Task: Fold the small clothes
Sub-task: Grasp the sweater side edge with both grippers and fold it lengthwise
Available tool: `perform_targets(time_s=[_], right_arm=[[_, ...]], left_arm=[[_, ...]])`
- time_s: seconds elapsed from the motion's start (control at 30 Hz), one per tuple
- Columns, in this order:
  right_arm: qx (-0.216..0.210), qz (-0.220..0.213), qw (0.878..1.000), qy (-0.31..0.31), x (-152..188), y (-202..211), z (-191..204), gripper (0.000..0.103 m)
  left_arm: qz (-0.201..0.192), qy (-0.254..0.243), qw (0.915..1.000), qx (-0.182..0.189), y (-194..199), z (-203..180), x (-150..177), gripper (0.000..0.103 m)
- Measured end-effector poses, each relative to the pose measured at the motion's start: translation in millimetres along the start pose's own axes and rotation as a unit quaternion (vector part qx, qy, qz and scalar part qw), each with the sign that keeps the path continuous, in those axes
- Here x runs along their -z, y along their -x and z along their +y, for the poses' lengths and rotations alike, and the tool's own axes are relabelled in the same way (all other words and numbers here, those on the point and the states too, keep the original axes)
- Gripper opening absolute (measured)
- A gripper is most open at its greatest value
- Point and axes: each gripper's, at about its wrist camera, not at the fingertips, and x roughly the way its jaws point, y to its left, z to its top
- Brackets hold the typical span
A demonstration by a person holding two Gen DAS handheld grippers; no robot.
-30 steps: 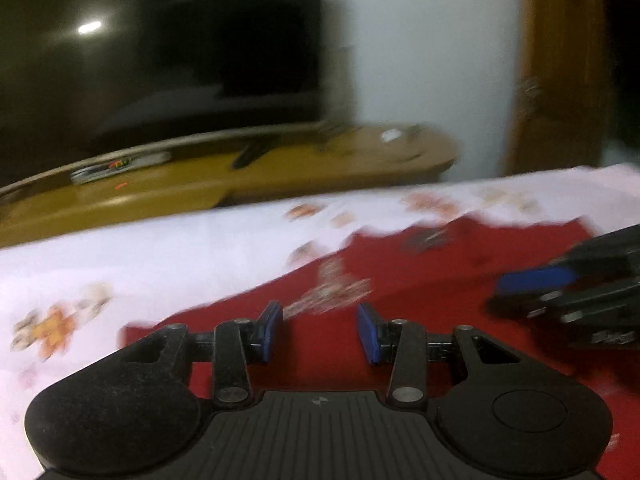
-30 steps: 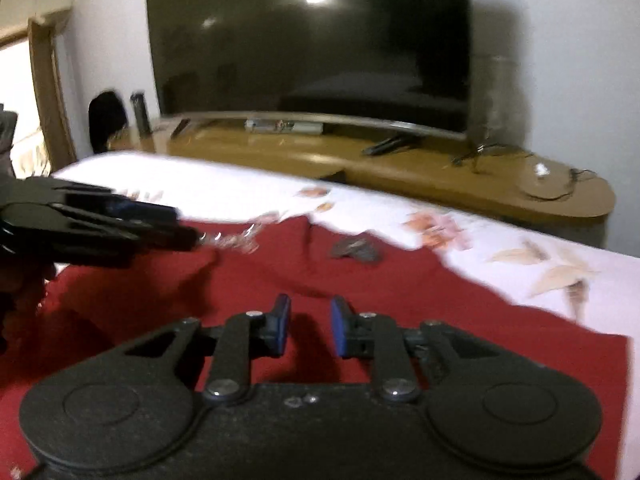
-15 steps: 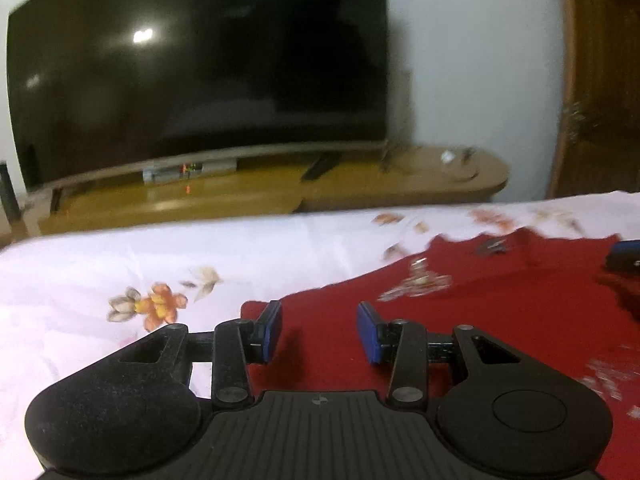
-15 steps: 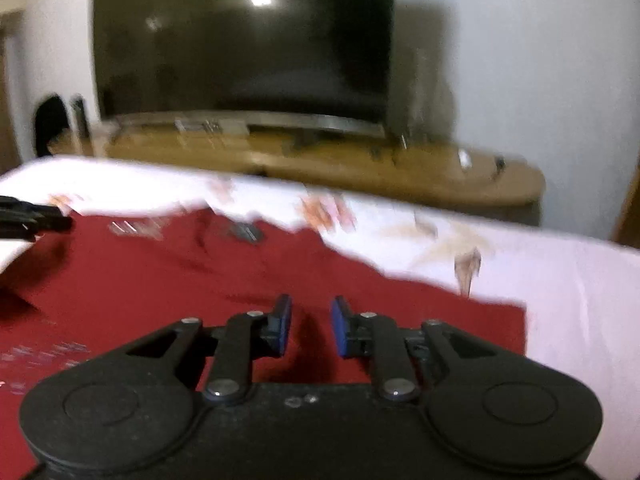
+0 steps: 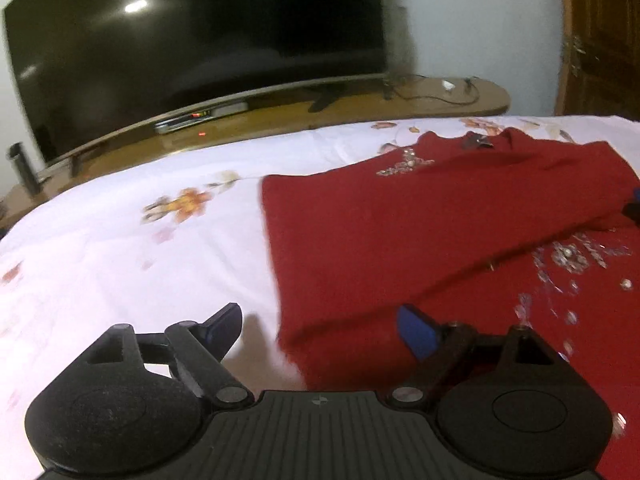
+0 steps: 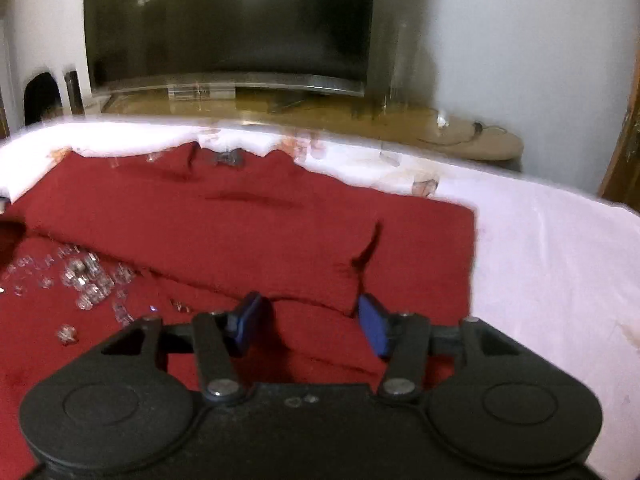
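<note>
White bedding printed with orange flowers, the sheet (image 5: 132, 248), covers the bed that fills the lower half of both views, and beyond its far edge a long wooden stand (image 5: 360, 108) carries a big dark television (image 5: 192, 40) against a pale wall. Ahead of both tools lies the red top (image 5: 420, 232), spread flat on the sheet with its upper part folded down over its body; the folded edge runs as a slanting ridge across the cloth, and below it a scatter of clear sparkly beads (image 6: 84, 276) shows on the front. The left gripper (image 5: 320, 330) hangs low over the bed with its blue-padded fingers spread wide and nothing between them; its left finger is above bare sheet and its right finger above the red cloth, so the side edge of the top runs forward from between them. The right gripper (image 6: 310, 324) is also spread wide and holding nothing, low over the red cloth, with the corner of the folded flap directly ahead between its fingers and the right edge of the top just off to its right, where white sheet begins. A small dark label or bow sits at the neckline at the far end of the top. At the right edge of the left view a wooden door (image 5: 600, 40) stands beside the wall.
</note>
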Motion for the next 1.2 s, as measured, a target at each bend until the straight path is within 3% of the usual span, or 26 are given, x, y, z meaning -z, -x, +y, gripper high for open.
perform_targets(time_s=[0.07, 0.13, 0.27, 0.37, 0.43, 0.57, 0.67, 0.73, 0.87, 0.97, 1.0, 1.03, 1.07, 1.1, 1.13, 1.2], right_arm=[[-0.005, -0.013, 1.0, -0.025, -6, 13, -5, 0.051], [-0.022, -0.041, 0.998, -0.051, -3, 36, -11, 0.052], [-0.09, -0.013, 0.986, -0.136, 33, 80, -37, 0.048], [-0.105, 0.015, 0.979, -0.176, 71, 116, -51, 0.038], [-0.112, 0.039, 0.969, -0.215, 100, 140, -59, 0.038], [-0.141, 0.084, 0.941, -0.295, 158, 186, -62, 0.038], [-0.167, 0.096, 0.919, -0.343, 186, 212, -53, 0.037], [-0.187, 0.103, 0.904, -0.37, 194, 219, -44, 0.037], [-0.217, 0.107, 0.886, -0.397, 210, 225, -22, 0.037], [-0.246, 0.101, 0.86, -0.436, 217, 218, -11, 0.037], [-0.253, 0.099, 0.856, -0.441, 217, 214, -8, 0.034], [-0.253, 0.097, 0.854, -0.444, 217, 211, -6, 0.031], [-0.251, 0.097, 0.85, -0.453, 216, 207, -5, 0.024], [-0.25, 0.099, 0.846, -0.461, 216, 203, -5, 0.011], [-0.245, 0.105, 0.846, -0.462, 215, 200, -3, 0.006], [-0.227, 0.106, 0.862, -0.441, 212, 200, 3, 0.005]], left_arm=[[-0.014, 0.025, 0.9996, 0.008, 26, 6, 13, 0.085], [-0.002, 0.051, 0.9984, 0.022, 48, 11, 30, 0.082], [0.048, 0.123, 0.9897, 0.056, 92, 19, 80, 0.047], [0.062, 0.161, 0.9814, 0.085, 128, 21, 115, 0.042], [0.079, 0.205, 0.9667, 0.132, 144, 25, 135, 0.042], [0.097, 0.233, 0.9481, 0.193, 162, 28, 161, 0.042], [0.106, 0.279, 0.923, 0.243, 169, 30, 182, 0.042], [0.113, 0.308, 0.9033, 0.277, 173, 27, 198, 0.042], [0.097, 0.35, 0.8799, 0.306, 172, 26, 218, 0.042], [0.093, 0.386, 0.8565, 0.329, 160, 34, 224, 0.038], [0.093, 0.38, 0.8614, 0.324, 157, 33, 223, 0.031], [0.096, 0.367, 0.8714, 0.311, 156, 30, 222, 0.014], [0.097, 0.358, 0.8803, 0.296, 154, 27, 222, 0.006], [0.092, 0.361, 0.8794, 0.296, 154, 26, 224, 0.006], [0.086, 0.362, 0.8802, 0.294, 154, 24, 223, 0.004], [0.075, 0.341, 0.8938, 0.281, 165, 21, 217, 0.003]])
